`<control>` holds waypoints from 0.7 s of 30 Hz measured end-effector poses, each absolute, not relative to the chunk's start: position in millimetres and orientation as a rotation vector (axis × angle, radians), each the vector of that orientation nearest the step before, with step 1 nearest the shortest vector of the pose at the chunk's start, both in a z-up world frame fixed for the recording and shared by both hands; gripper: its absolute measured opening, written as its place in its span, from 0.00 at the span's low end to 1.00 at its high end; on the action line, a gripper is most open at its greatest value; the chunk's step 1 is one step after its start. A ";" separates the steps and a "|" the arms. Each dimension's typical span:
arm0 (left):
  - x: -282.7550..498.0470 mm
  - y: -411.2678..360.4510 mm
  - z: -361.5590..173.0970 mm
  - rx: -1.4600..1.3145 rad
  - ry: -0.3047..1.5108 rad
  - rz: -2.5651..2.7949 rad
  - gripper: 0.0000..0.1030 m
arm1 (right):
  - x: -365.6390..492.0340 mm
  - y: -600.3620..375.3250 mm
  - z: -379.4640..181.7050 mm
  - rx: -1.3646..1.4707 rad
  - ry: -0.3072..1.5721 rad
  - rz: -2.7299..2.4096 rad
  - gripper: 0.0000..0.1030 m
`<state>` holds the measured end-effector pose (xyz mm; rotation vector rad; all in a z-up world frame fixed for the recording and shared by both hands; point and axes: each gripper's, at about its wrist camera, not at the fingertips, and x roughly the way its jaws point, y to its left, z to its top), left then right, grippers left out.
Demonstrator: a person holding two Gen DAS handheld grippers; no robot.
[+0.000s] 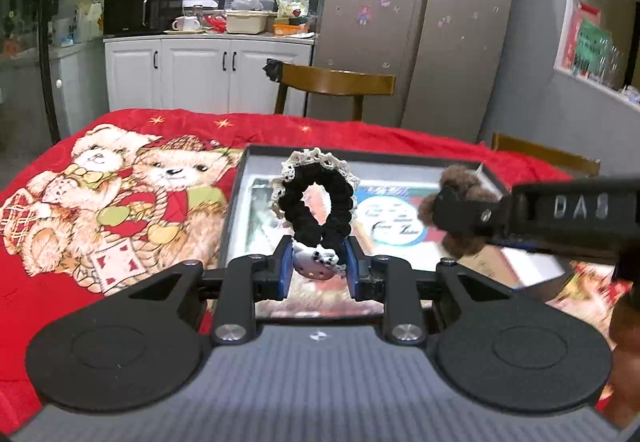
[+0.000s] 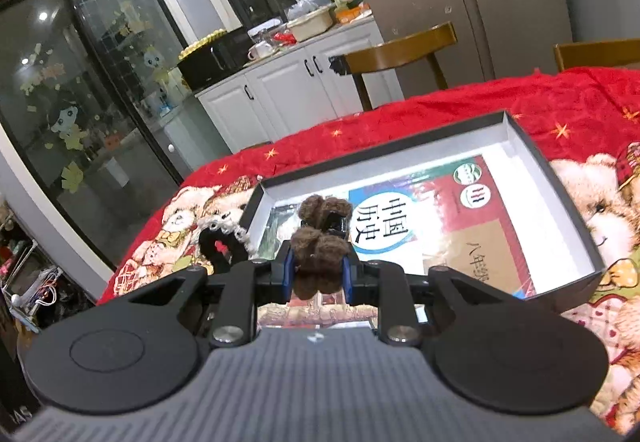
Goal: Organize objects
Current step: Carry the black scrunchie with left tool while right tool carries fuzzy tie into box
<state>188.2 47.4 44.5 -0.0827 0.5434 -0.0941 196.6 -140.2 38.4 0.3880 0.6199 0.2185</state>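
Both claws loaded, carried over the shallow grey-walled box (image 2: pixel 520 140) — delivery step.

Left gripper (image 1: pixel 317 266), jaws narrowed, pinches a black crocheted scrunchie with cream lace trim and small white cat charm (image 1: pixel 314 204), upright above the box's near edge. Right gripper (image 2: pixel 319 274) is clamped on a fuzzy brown plush hair clip (image 2: pixel 320 242), likewise over the box. Next, likely: lower each inside the walls, well apart, then release. A printed book lines the box floor.

Left gripper (image 1: pixel 318 266) and right gripper (image 2: pixel 319 272): black arms, blue finger pads (image 1: pixel 285 270), silver screws (image 1: pixel 230 332), two round black discs, grey ribbed body with small white logo, embossed lettering on side.
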 end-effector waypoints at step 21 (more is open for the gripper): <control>202.5 62.2 7.5 -0.095 0.546 -0.032 0.30 | 213.7 -133.2 7.2 0.317 0.669 0.295 0.26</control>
